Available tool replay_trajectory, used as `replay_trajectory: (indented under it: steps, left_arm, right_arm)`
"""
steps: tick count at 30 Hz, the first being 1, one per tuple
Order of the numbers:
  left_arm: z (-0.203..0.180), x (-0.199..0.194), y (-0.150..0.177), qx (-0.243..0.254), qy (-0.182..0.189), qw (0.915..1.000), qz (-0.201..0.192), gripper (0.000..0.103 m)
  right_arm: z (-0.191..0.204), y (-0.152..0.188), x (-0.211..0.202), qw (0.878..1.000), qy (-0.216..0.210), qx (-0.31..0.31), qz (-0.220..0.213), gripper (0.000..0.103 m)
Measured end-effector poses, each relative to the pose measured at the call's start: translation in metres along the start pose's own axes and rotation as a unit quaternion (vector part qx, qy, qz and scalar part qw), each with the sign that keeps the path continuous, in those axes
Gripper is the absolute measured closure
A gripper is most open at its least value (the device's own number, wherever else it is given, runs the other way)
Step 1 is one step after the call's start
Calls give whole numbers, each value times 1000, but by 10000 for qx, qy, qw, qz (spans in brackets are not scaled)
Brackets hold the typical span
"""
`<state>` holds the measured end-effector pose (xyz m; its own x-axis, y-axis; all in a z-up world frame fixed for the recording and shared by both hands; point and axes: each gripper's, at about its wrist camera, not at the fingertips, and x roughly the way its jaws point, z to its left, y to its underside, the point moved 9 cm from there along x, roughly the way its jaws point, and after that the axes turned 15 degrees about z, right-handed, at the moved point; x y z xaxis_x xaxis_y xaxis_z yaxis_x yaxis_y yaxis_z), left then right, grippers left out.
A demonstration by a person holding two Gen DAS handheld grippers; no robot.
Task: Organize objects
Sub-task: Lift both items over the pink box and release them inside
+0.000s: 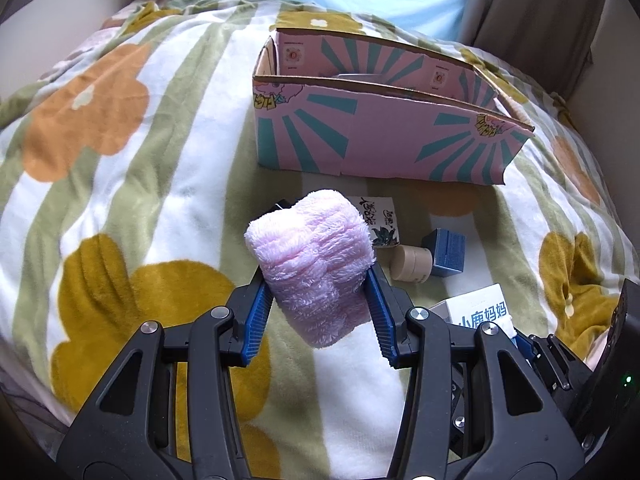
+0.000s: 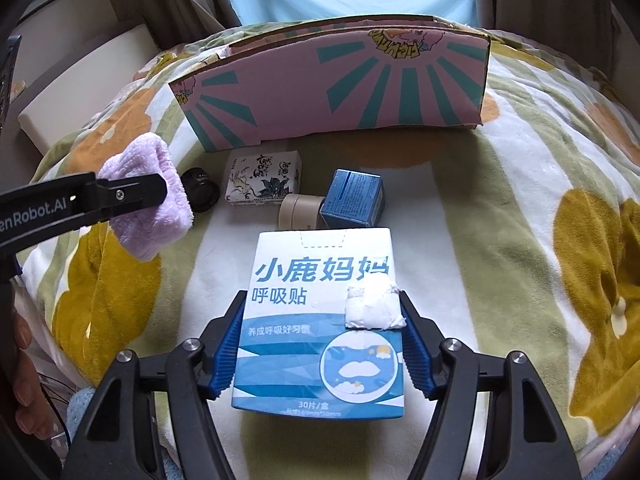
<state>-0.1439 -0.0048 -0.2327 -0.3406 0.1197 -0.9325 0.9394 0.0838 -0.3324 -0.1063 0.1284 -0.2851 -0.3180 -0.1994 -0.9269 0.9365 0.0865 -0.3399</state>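
My left gripper (image 1: 318, 284) is shut on a folded fluffy pink cloth (image 1: 316, 256) and holds it above the bed; the cloth also shows at the left of the right wrist view (image 2: 156, 196). My right gripper (image 2: 320, 320) is shut on a blue and white box with Chinese print (image 2: 320, 320), which has a white patch taped on its right side. A pink and teal cardboard box (image 1: 380, 136), open at the top, stands beyond both grippers (image 2: 340, 92). Its inside is mostly hidden.
On the flowered blanket (image 1: 120, 160), between the grippers and the cardboard box, lie a white flower-print box (image 2: 264, 178), a small blue box (image 2: 354, 200), a beige round jar (image 2: 300, 210) and a black round object (image 2: 202, 188). A person in light blue sits behind.
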Motion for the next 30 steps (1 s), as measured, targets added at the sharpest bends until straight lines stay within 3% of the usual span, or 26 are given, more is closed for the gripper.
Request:
replay_trajectory:
  steps: [15, 30]
  left_arm:
    - [-10, -63, -17, 376, 95, 9984, -404, 61]
    - [-24, -107, -101, 925, -25, 9923, -827, 61]
  right_arm:
    - [-1, -30, -64, 9990, -175, 27, -418, 39]
    - [1, -135, -129, 9955, -384, -307, -808, 39]
